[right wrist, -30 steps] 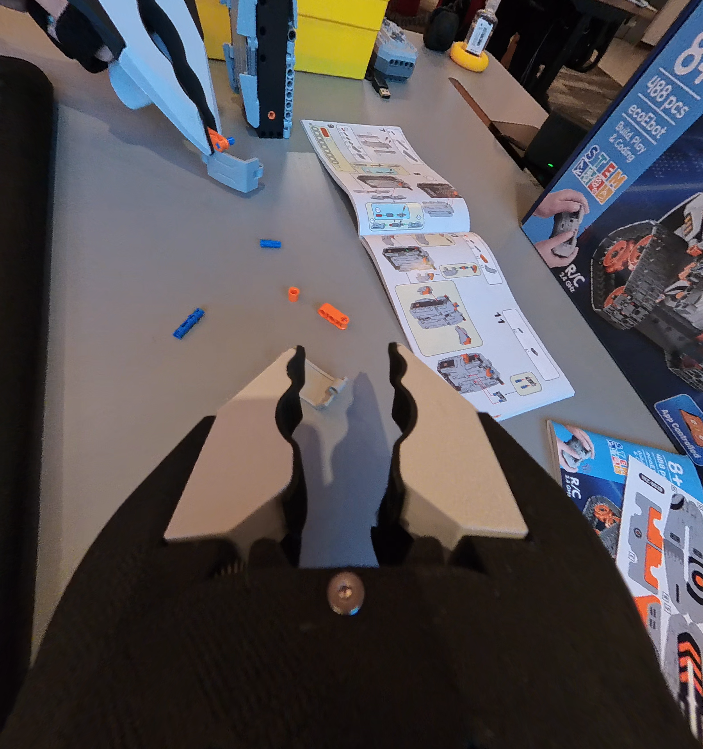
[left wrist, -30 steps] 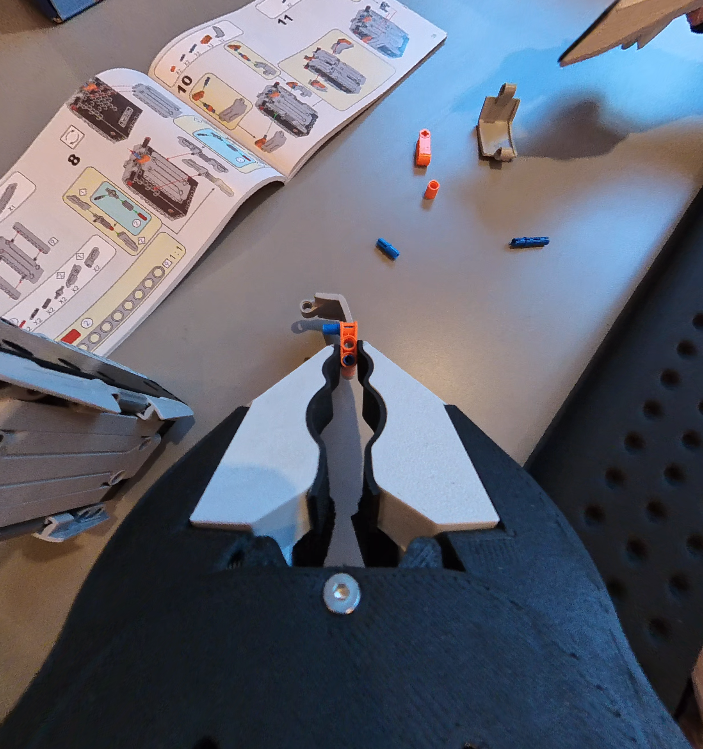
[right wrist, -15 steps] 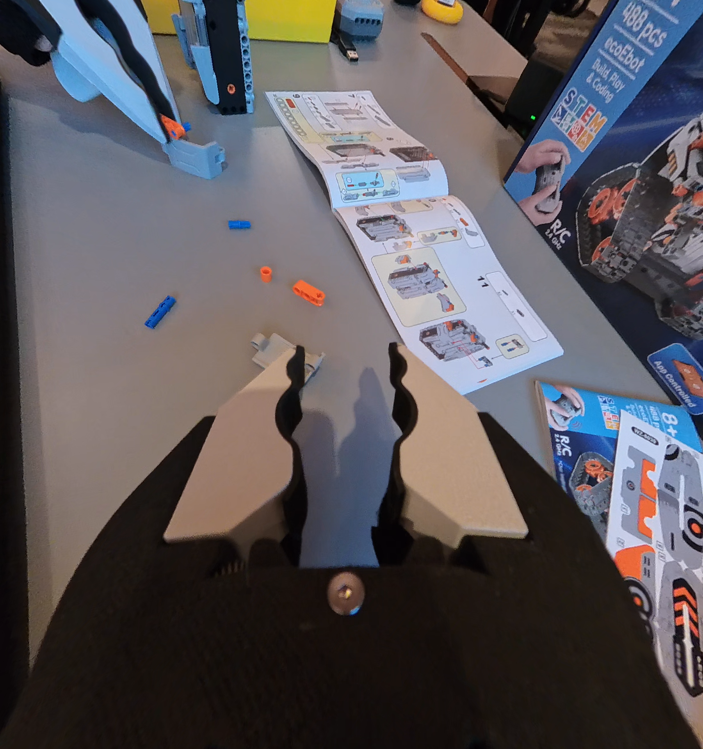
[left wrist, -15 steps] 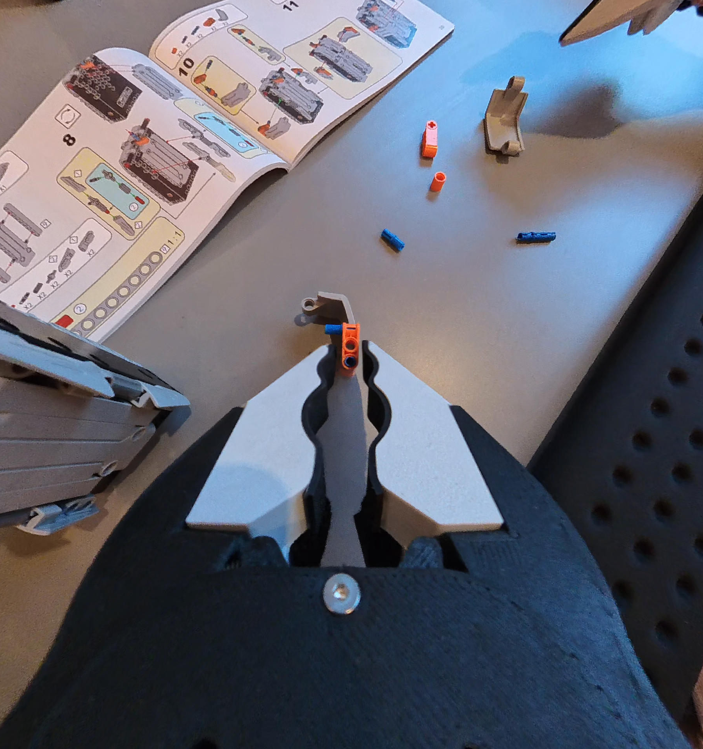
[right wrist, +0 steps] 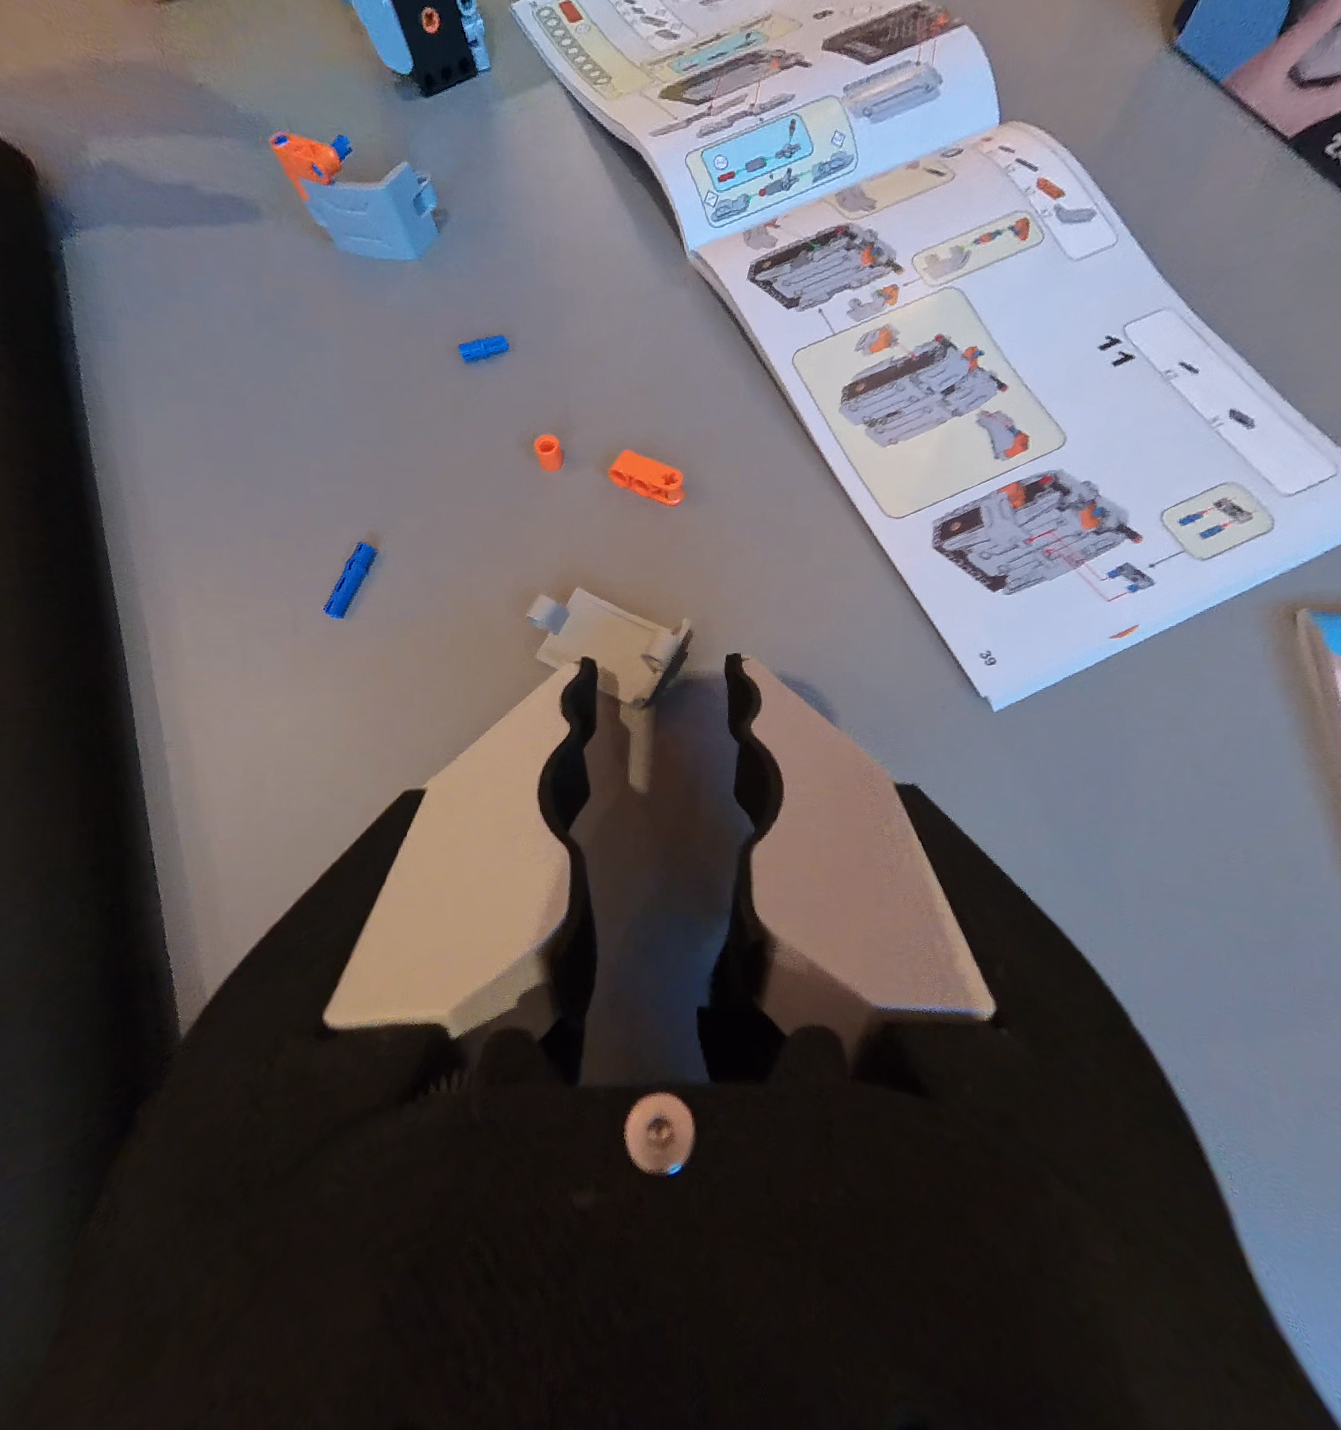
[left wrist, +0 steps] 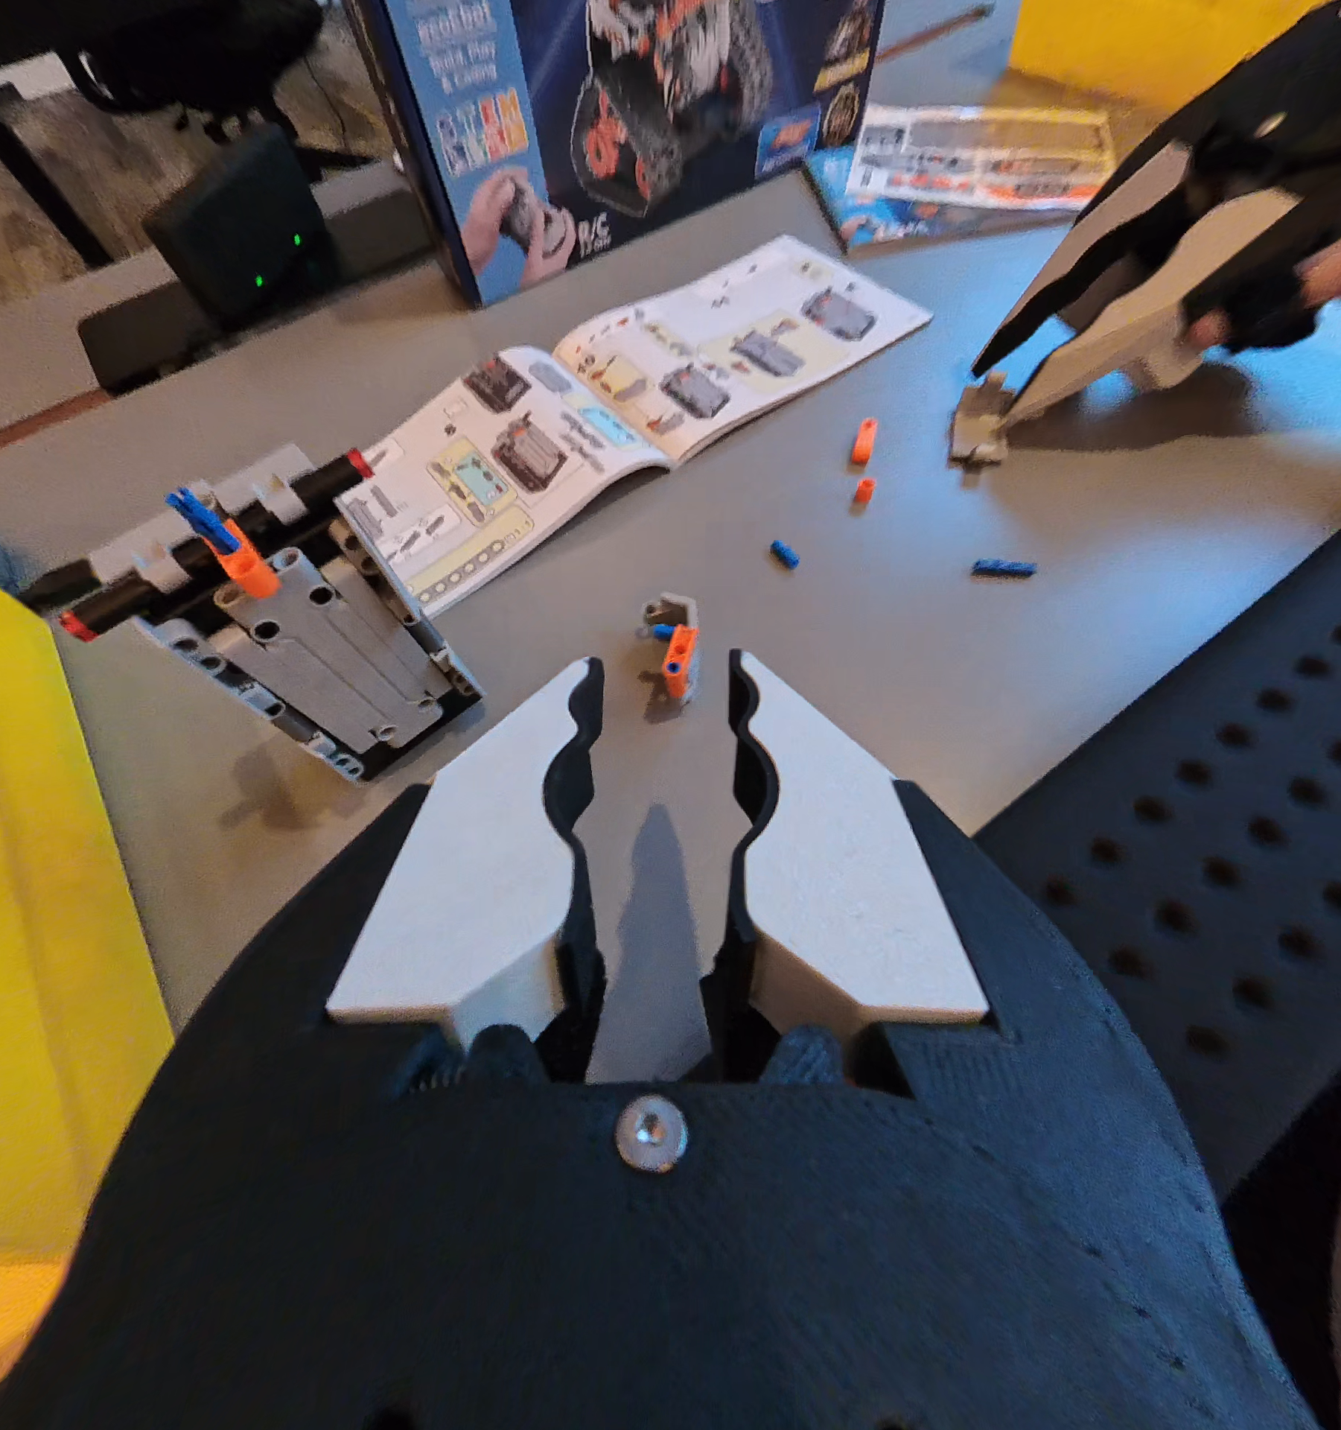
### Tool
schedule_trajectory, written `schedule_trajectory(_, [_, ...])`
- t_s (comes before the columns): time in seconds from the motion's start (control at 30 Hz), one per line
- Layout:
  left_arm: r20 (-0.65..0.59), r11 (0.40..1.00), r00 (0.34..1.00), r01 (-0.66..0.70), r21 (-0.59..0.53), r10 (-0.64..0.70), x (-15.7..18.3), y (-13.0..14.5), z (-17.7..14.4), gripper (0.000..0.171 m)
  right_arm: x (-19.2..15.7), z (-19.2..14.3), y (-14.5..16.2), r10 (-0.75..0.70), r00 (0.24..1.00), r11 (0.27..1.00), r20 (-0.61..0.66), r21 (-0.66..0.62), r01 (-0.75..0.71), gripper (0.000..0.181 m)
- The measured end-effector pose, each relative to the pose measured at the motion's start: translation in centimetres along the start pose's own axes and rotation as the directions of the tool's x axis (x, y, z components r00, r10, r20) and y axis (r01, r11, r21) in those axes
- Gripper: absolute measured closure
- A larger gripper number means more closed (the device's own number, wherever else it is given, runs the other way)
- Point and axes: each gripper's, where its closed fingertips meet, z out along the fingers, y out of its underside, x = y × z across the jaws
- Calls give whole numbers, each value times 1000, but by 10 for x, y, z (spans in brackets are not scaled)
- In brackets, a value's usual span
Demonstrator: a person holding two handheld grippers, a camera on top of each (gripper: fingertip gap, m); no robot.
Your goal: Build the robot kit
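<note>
My left gripper [left wrist: 665, 672] is open. Just beyond its tips a small grey panel with an orange connector and blue pin [left wrist: 676, 648] stands on the grey table, free of the fingers; it also shows in the right wrist view [right wrist: 357, 197]. My right gripper [right wrist: 658, 672] is open and low over the table. Its left fingertip touches a second curved grey panel piece [right wrist: 613, 642], which lies partly between the tips. In the left wrist view that gripper [left wrist: 1011, 391] sits at the far right, tips at the same panel [left wrist: 978, 425].
An open instruction booklet [left wrist: 651, 410] lies behind. A grey and black brick assembly [left wrist: 288, 619] stands at the left by a yellow box [left wrist: 25, 890]. Loose orange pieces [right wrist: 646, 478] and blue pins [right wrist: 350, 580] lie on the table. A black perforated mat [left wrist: 1232, 812] borders the right. A blue product box [left wrist: 621, 116] stands behind. Tip to tip, the grippers are about 25 centimeters apart.
My left gripper has opened, released the grey panel with the orange connector and drawn back and tilted up. My right gripper has come down onto the second grey panel.
</note>
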Motion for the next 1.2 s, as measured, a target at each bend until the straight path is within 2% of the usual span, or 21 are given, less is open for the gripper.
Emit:
schedule_trajectory(0.1, [-33, 998, 999, 12, 59, -10, 17, -15, -9, 141, 1, 1, -1, 46, 999, 999, 13, 18, -47, 151])
schedule_trajectory(0.3, [-76, 992, 997, 3, 123, 7, 28, -42, -9, 140, 0, 6, 6, 43, 999, 999, 12, -19, -43, 152])
schedule_trajectory(0.37, [-112, 989, 994, 12, 148, 4, 31, -54, -8, 139, -1, 6, 6, 35, 999, 999, 11, -22, -35, 161])
schedule_trajectory(0.4, [-131, 986, 991, 18, 164, 4, 32, -62, -8, 140, -2, 6, 7, 26, 999, 999, 20, -31, -26, 176])
schedule_trajectory(0.43, [-146, 983, 989, 22, 182, 5, 32, -72, -8, 140, -2, 5, 4, 18, 1000, 1000, 16, -18, -18, 179])
schedule_trajectory(0.57, [-181, 964, 982, -2, 267, 52, 30, -123, -12, 144, 5, -5, -12, 6, 1000, 999, -9, 39, -5, 180])
schedule_trajectory(0.67, [-201, 949, 971, -60, 309, 126, 31, -162, -12, 145, 16, -19, -27, 14, 999, 999, -42, 37, -13, 180])
schedule_trajectory(0.8, [-167, 945, 960, -174, 279, 226, 30, -192, 16, 141, 29, -43, -61, -49, 995, 998, -87, 32, 52, 180])
schedule_trajectory(0.93, [-272, 961, 946, -107, 256, 178, 42, -222, 55, 140, 39, -62, -92, -135, 987, 990, -92, -49, 131, 180])
schedule_trajectory(1.03, [-285, 972, 950, -65, 227, 130, 40, -242, 86, 140, 54, -68, -100, -179, 978, 974, -110, -157, 161, 180])
schedule_trajectory(1.1, [-314, 977, 943, -42, 207, 107, 44, -242, 102, 140, 59, -66, -100, -208, 973, 964, -100, -188, 186, 180])
schedule_trajectory(1.2, [-312, 972, 944, -32, 231, 105, 39, -224, 122, 148, 64, -52, -88, -221, 973, 961, -71, -186, 205, 180])
